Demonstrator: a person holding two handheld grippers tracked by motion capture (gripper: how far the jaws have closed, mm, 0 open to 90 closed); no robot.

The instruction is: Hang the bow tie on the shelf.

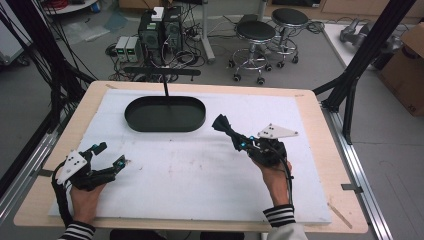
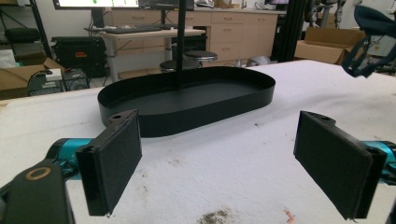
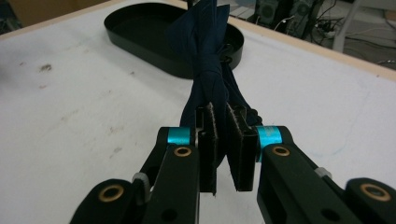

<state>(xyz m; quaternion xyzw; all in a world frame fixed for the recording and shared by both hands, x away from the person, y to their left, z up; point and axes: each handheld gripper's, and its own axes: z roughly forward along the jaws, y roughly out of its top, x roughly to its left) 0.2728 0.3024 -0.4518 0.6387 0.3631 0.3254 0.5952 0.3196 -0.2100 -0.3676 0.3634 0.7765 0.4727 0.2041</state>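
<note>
A dark navy bow tie [image 1: 222, 124] hangs over the white mat, and my right gripper [image 1: 240, 142] is shut on its strap end. In the right gripper view the jaws [image 3: 223, 135] pinch the fabric, with the bow tie [image 3: 203, 42] sticking out ahead toward the black oval tray [image 3: 140, 28]. That tray [image 1: 135, 125] lies at the back centre, and a thin black post [image 1: 165, 90] rises from it. My left gripper [image 1: 111, 154] stands open near the front left, holding nothing. Its wide-apart pads [image 2: 114, 158] face the tray [image 2: 187, 100], and the bow tie [image 2: 373, 21] shows at the upper right.
A white mat [image 1: 200, 175] covers the wooden table [image 1: 320, 150]. Black frame struts [image 1: 365, 55] stand at both sides. On the floor beyond are two stools [image 1: 255, 32], computer boxes [image 1: 160, 30] with cables, and a cardboard box [image 1: 407, 70].
</note>
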